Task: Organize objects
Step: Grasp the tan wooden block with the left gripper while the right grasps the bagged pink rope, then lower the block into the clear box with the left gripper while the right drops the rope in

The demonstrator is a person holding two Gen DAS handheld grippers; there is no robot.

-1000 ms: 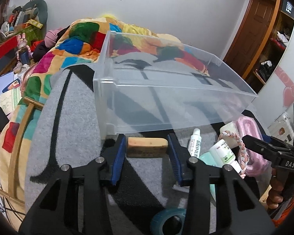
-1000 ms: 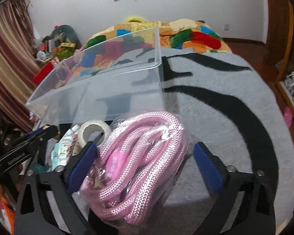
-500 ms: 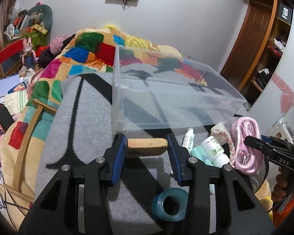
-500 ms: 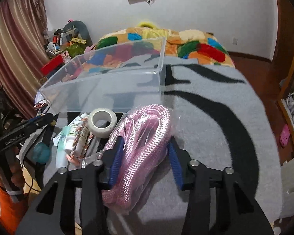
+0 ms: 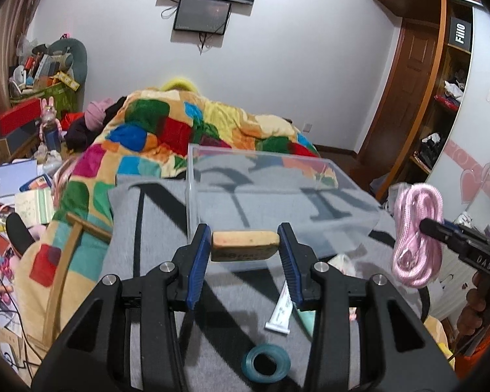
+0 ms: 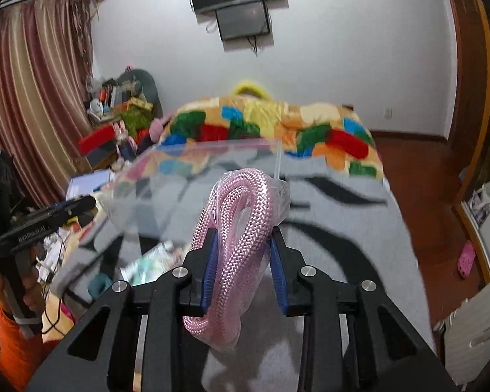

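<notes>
Left gripper [image 5: 245, 248] clamps wooden block [image 5: 244, 244] – stamp unreadable; right gripper [image 6: 241, 254] clamps pink rope [image 6: 235, 228].

The coiled rope [image 6: 235, 238] is pale pink with a woven herringbone pattern, wrapped in clear film. The wooden block [image 5: 244, 245] is tan with dark lettering on its face. Both grippers are black with blue pads on the fingers [image 5: 199, 261]. The storage bin [image 5: 277, 196] is clear. The blanket [image 5: 153, 228] beneath is grey with black stripes; the quilt [image 5: 166, 137] is a patchwork of red, green, blue, yellow and orange. The tape roll [image 5: 266, 363] is teal, the tube [image 5: 281, 310] white.
</notes>
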